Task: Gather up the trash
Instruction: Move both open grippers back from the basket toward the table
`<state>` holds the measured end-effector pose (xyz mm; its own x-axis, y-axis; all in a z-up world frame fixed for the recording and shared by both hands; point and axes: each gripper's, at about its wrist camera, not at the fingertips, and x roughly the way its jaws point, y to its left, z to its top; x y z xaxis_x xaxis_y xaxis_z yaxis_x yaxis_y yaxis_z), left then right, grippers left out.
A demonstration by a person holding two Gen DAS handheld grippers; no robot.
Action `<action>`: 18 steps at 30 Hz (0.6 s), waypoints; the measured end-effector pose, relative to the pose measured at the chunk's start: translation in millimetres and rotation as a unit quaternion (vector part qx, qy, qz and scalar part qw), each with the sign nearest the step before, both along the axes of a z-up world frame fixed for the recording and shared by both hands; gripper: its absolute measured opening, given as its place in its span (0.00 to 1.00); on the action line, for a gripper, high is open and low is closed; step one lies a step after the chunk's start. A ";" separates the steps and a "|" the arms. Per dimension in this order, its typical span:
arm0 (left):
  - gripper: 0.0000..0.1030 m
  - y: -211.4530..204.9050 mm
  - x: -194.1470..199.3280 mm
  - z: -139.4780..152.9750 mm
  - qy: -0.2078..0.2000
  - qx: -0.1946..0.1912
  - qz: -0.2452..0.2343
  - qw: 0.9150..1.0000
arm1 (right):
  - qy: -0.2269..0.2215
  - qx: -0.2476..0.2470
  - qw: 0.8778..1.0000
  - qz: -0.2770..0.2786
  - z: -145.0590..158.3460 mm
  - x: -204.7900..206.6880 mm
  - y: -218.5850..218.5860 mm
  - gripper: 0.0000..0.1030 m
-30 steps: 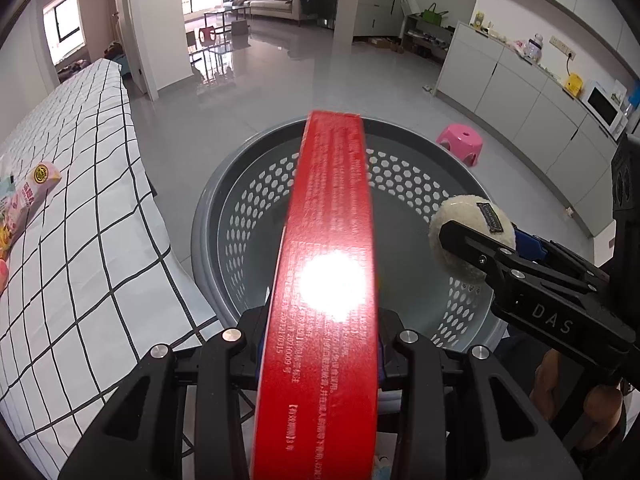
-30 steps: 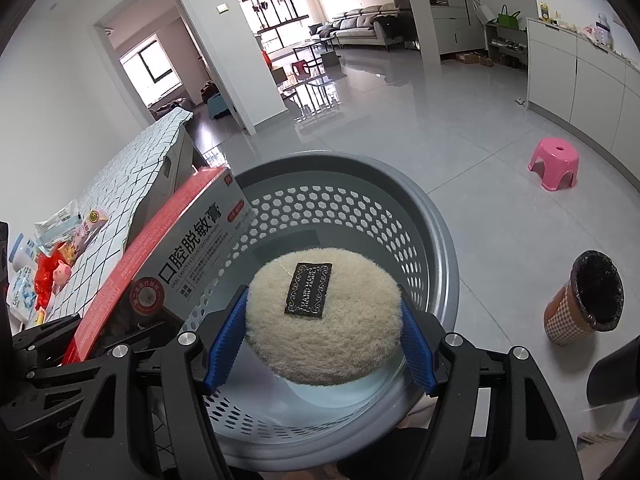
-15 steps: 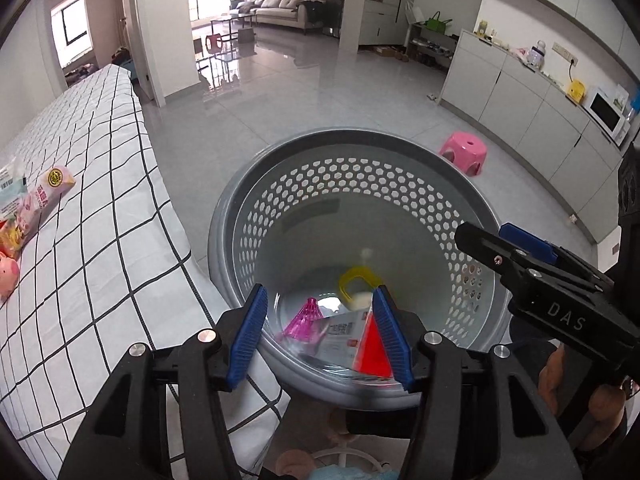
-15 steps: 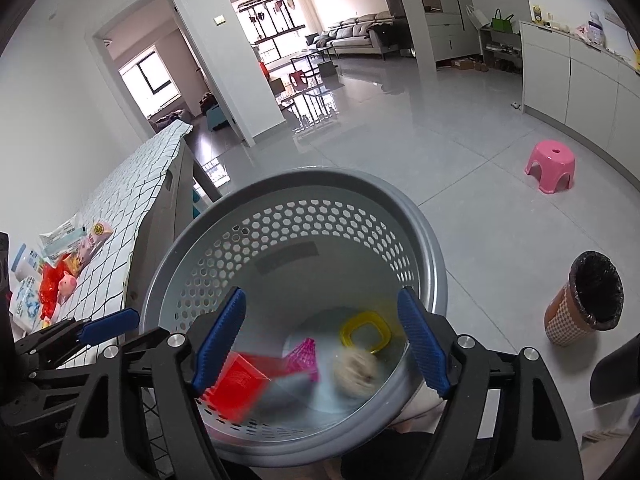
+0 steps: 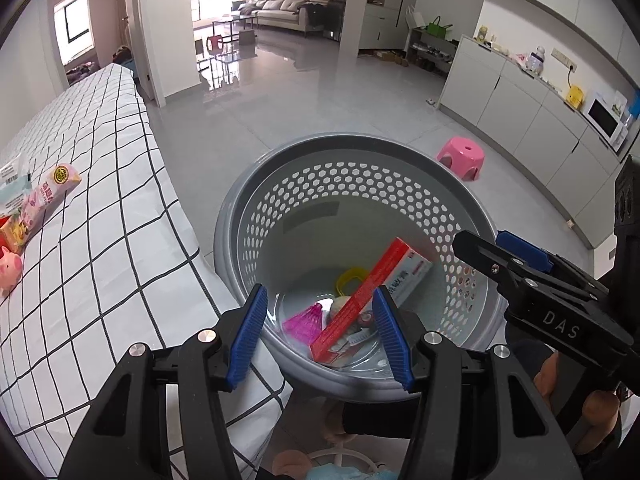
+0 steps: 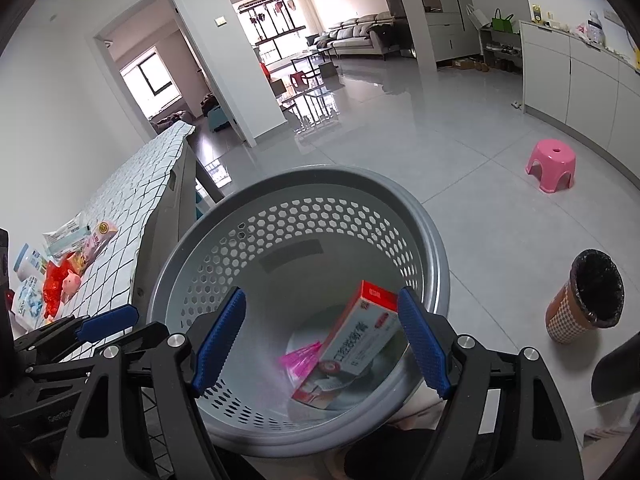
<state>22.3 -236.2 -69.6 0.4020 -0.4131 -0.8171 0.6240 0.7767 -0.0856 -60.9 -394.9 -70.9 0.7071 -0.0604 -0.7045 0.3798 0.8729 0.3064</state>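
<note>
A grey perforated basket (image 5: 224, 232) (image 6: 436, 240) stands on the floor beside the table, right under both grippers. Inside it a red and white box (image 5: 360, 300) (image 6: 360, 336) leans against the wall, over a pink plastic piece (image 5: 306, 320) (image 6: 300, 360) and a yellow ring (image 5: 348, 280). My left gripper (image 5: 319, 290) hangs open above the basket's near rim with nothing between its blue pads. My right gripper (image 6: 321, 292) is open too and holds nothing; its finger also shows in the left wrist view (image 5: 520, 264). The pale puff is mostly hidden under the box.
A table with a black-checked white cloth (image 5: 100, 240) runs along the left, with snack packets (image 5: 48, 196) and a pink pig toy (image 5: 10, 268) on it. A pink stool (image 6: 552, 164) and a small bin with a black liner (image 6: 588, 296) stand on the tiled floor to the right.
The left gripper let go of the red box and the right let go of the pale puff. Both fell into the basket, and both sets of jaws stand wider.
</note>
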 end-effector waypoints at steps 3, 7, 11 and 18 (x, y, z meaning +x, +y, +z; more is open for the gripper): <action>0.52 2.7 -1.1 3.3 -0.004 -0.002 0.002 1.000 | -0.002 -0.001 1.000 0.001 1.9 -2.5 3.3 0.73; 0.55 9.6 -3.6 9.0 -0.009 -0.010 0.007 1.000 | -0.004 -0.003 1.000 0.004 5.1 -7.9 7.7 0.73; 0.57 22.5 -4.8 15.2 -0.016 -0.017 0.016 1.000 | -0.006 -0.006 1.000 0.008 8.1 -9.7 13.7 0.73; 0.59 56.8 -3.3 26.5 -0.036 -0.019 0.046 0.998 | -0.009 -0.007 1.000 0.028 14.9 -3.0 35.9 0.73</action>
